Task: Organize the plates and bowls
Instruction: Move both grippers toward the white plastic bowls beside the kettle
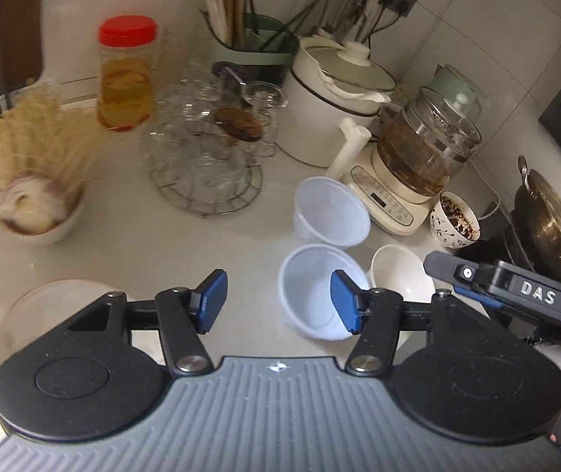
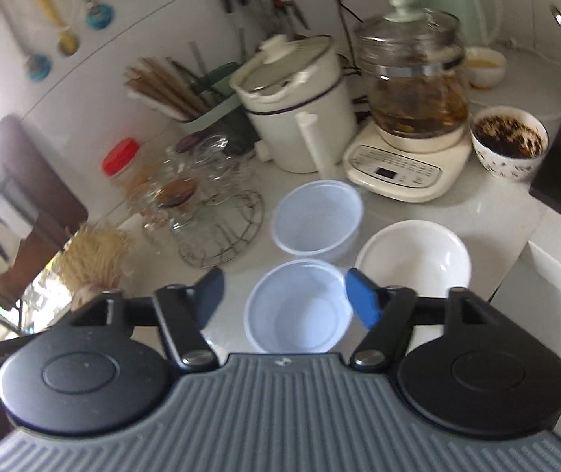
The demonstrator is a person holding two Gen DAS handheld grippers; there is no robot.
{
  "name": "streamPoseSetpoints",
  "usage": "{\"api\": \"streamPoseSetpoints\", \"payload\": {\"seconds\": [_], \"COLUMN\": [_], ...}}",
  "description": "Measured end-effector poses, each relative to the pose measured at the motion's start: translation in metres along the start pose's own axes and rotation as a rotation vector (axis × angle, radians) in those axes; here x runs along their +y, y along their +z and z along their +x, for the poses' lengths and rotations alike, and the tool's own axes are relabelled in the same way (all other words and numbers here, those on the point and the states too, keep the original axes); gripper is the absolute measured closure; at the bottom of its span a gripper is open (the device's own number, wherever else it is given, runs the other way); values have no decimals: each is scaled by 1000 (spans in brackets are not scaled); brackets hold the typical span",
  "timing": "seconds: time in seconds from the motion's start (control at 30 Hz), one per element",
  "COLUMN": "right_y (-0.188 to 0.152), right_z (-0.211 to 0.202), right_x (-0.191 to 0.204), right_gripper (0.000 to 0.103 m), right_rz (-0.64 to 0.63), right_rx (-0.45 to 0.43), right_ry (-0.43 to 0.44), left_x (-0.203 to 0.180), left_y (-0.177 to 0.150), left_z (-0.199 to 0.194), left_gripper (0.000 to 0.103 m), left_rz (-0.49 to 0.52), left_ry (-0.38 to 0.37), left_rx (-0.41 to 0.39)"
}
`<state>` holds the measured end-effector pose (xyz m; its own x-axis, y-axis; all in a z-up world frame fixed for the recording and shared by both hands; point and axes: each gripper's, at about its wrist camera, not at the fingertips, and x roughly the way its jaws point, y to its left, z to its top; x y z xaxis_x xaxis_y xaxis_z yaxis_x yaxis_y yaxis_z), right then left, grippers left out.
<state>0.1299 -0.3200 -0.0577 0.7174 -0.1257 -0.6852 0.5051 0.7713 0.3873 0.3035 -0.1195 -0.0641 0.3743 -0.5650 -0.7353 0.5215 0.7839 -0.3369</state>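
1. Through the left wrist camera I see my left gripper hovering over the pale counter with its jaws apart and nothing between them
2. The near plastic bowl sits just past the right blue pad, which overlaps its rim in this view; I cannot tell whether they touch
3. The far plastic bowl lies tilted just behind it, and the white ceramic bowl stands close beside the near one, to its right
4. A plate lies at the lower left, partly hidden under the gripper body
5. My right gripper enters from the right edge, above the ceramic bowl; from this view I cannot tell how its jaws stand
6. Through the right wrist camera my right gripper has its jaws wide apart, holding nothing
7. The near plastic bowl sits upright between the two pads, seemingly on the counter below them
8. The far plastic bowl stands just behind it, and the white ceramic bowl is just right of both
9. A patterned bowl with dark residue stands further back, beside the glass kettle
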Motion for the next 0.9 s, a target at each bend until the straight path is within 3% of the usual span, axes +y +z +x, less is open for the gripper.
{"api": "streamPoseSetpoints", "payload": {"seconds": [0.07,0.4,0.5,0.67,0.7,0.9], "right_y": [1,-7,-9,-15,-17,-28], "right_z": [6,44,50,66,71,97], "right_x": [-15,-74,-80,-82,-82,-69], "right_gripper": [22,23,23,32,39,48], "right_rz": [37,257,293,308,314,277], "right_rx": [32,198,226,285,304,374], "right_ry": [7,60,81,132,138,144], "left_x": [-8,-13,-15,-12,-11,-2], "left_y": [4,4,3,-2,-3,-10], "left_z": [16,85,99,119,123,138], "left_gripper": [39,39,40,41,42,63], "left_rz": [-5,-109,-97,-97,-95,-113], "left_ry": [-3,-41,-17,15,18,32], "left_rx": [14,115,123,149,154,169]}}
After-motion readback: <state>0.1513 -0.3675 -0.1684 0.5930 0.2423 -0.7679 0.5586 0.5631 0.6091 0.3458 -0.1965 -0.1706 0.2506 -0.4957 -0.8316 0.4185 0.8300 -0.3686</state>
